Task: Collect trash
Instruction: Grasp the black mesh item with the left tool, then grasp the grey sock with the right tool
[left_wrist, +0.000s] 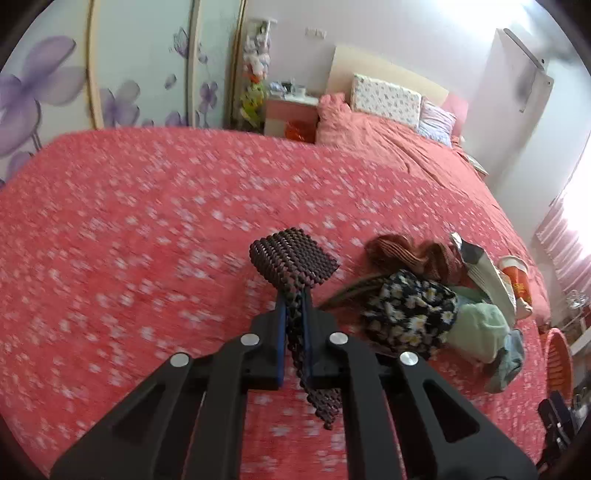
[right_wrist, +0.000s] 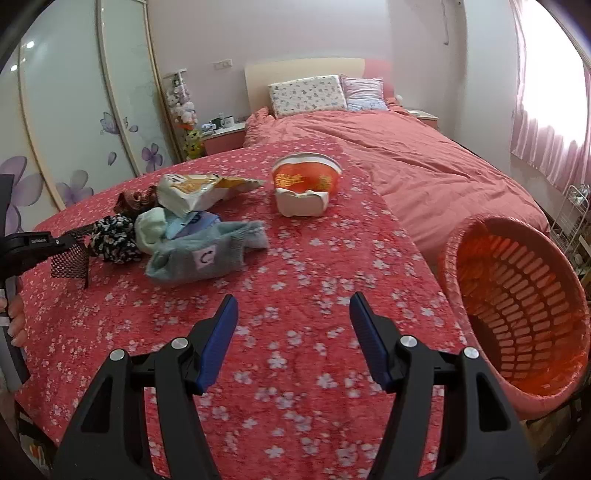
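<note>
My left gripper is shut on a dark mesh piece and holds it above the red flowered bedspread; it also shows at the left edge of the right wrist view. My right gripper is open and empty above the bedspread. An orange instant-noodle bowl and an opened snack bag lie ahead of it. An orange slatted basket stands at the bed's right edge.
A pile of cloth lies left of centre: a black flowered piece, a pale green one, a grey-blue sock and a brown one. Pillows, nightstand and wardrobe doors are beyond.
</note>
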